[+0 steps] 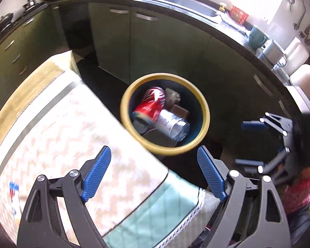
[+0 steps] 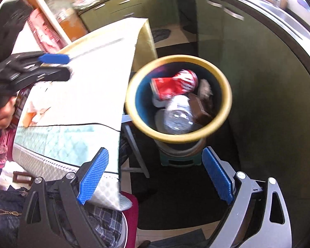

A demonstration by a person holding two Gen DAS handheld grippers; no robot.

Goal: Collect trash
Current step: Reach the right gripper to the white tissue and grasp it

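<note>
While my left tongs (image 1: 154, 173) and right tongs (image 2: 155, 176) gape wide with nothing in them, I see open floor past the desk (image 1: 76, 128) edge; the yellow-rimmed bin (image 1: 165, 113) holds a red can (image 1: 150, 105) and a crumpled silver can (image 1: 172, 125).

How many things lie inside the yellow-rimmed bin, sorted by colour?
In the bin, as far as the blurred pictures show:
Red: 1, a red can
Silver: 1, a silver can
Brown: 1, a brown box
Grey-beige: 1, a crumpled paper
Total: 4 visible; anything buried beneath them cannot be seen.
</note>
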